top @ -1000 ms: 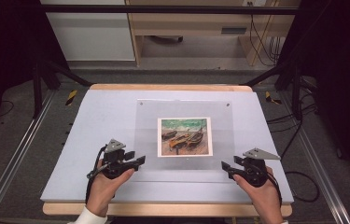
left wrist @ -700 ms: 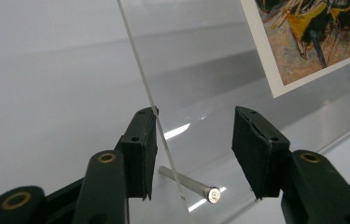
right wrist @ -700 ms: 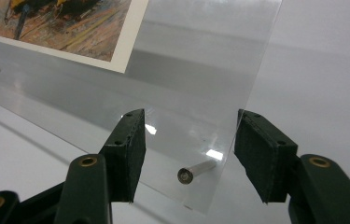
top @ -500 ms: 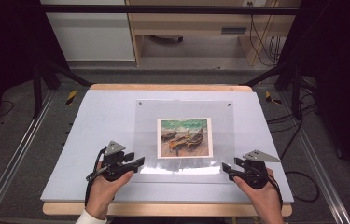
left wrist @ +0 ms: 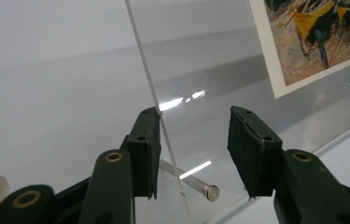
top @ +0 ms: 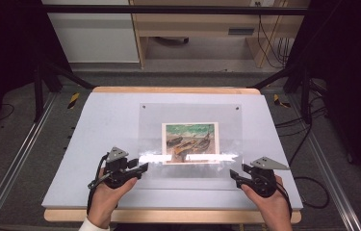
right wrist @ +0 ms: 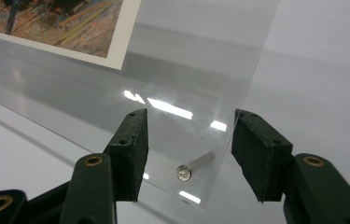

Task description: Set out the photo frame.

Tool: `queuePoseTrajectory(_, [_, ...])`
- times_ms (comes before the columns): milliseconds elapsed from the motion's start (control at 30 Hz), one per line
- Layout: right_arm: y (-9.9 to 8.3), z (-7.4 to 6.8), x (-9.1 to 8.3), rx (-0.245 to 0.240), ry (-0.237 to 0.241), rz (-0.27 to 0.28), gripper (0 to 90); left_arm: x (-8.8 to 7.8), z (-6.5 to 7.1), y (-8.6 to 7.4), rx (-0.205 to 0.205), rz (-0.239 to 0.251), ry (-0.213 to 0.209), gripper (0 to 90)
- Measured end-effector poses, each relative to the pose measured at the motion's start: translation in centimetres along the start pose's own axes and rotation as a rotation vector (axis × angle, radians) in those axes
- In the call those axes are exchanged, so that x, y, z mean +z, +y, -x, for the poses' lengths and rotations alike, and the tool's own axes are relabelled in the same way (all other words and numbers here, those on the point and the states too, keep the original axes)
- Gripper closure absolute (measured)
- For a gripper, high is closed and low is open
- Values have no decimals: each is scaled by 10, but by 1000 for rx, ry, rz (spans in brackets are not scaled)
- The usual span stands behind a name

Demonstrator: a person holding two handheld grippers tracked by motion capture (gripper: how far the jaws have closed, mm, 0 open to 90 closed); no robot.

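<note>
A pale grey table (top: 96,144) with a wooden rim is seen from above, and most of its middle is covered by a clear acrylic sheet (top: 190,115) that reaches from near the far edge to near the near edge. Two small fixing points are visible at the sheet's far corners. Beneath or within the sheet a painted print (top: 190,142) of beached boats, bordered in white, is placed at the table's centre. No brand, label or legible writing can be made out on the print, the sheet or the tongs.

The left tongs (top: 139,169) are held by the left hand (top: 105,199) at the sheet's near left corner; the right tongs (top: 234,174) are held by the right hand (top: 270,206) at its near right corner.

In the left gripper view, the jaws of the left tongs (left wrist: 192,154) are set about halfway apart and have just been closing. The sheet's (left wrist: 200,70) side edge is caught between them, next to the left-hand pad, and a small metal standoff pin (left wrist: 196,186) is seen under the corner. Whether the pads press on the sheet cannot be told.

In the right gripper view, the right tongs (right wrist: 189,156) are likewise partly open and have just been closing. The sheet's (right wrist: 196,60) corner and a second metal pin (right wrist: 195,166) lie between the jaws, the sheet's edge close to the right-hand pad. A gap is visible beside the other pad.
</note>
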State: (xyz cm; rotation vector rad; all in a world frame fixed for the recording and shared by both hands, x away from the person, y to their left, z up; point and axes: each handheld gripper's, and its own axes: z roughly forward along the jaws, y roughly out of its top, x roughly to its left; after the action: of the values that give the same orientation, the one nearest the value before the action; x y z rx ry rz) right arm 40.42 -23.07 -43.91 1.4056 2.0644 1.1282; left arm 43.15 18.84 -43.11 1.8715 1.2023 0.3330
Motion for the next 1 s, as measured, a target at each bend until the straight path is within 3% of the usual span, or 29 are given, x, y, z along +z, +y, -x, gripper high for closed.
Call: queuePoseTrajectory(1000, [-10,-7,-9,-5,-40,-5,562,-8,6,-10,14,0,18,587])
